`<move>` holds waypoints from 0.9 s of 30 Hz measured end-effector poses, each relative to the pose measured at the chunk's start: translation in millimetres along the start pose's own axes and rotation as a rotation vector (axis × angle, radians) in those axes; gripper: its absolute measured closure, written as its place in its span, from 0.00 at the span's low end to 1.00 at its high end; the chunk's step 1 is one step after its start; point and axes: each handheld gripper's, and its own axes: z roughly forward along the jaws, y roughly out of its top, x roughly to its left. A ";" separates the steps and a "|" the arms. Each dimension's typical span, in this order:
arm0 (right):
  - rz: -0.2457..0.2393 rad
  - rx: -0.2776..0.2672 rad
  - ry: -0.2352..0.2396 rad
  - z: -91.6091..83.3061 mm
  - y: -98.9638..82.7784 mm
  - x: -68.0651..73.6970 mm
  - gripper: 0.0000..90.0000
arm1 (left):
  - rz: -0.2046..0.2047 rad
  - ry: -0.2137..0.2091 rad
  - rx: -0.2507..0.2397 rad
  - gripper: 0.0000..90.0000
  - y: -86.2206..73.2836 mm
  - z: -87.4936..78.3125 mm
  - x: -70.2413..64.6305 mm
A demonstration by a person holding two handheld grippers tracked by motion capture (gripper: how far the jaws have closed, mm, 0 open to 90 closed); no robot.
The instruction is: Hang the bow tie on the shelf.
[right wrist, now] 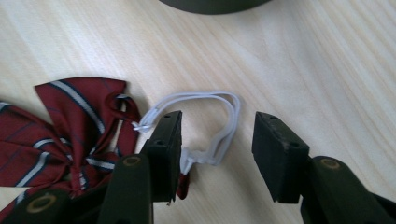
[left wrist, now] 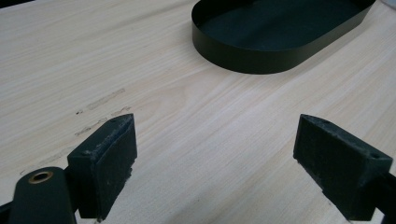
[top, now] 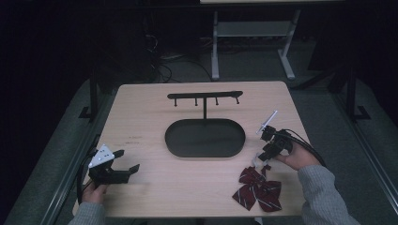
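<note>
my right gripper (right wrist: 217, 154) is spread wide over the bow tie's (right wrist: 70, 135) white elastic loop (right wrist: 224, 119). it looks light and floppy, so i'd pinch the loop. left gripper (top: 123, 165) hangs agape, holding nothing.

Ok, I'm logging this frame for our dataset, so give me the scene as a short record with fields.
surface: wooden table
stand: black oval tray with a hook bar on a post
item: red striped bow tie, near right edge
strap: white elastic loop, lying between the right tool's jaws
left tool: open, above bare wood
right tool: open, at the loop
</note>
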 end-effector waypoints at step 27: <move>0.030 0.102 -0.014 23.0 6.1 -3.4 0.87 | 0.004 -0.001 -0.005 0.14 0.4 -0.5 -0.2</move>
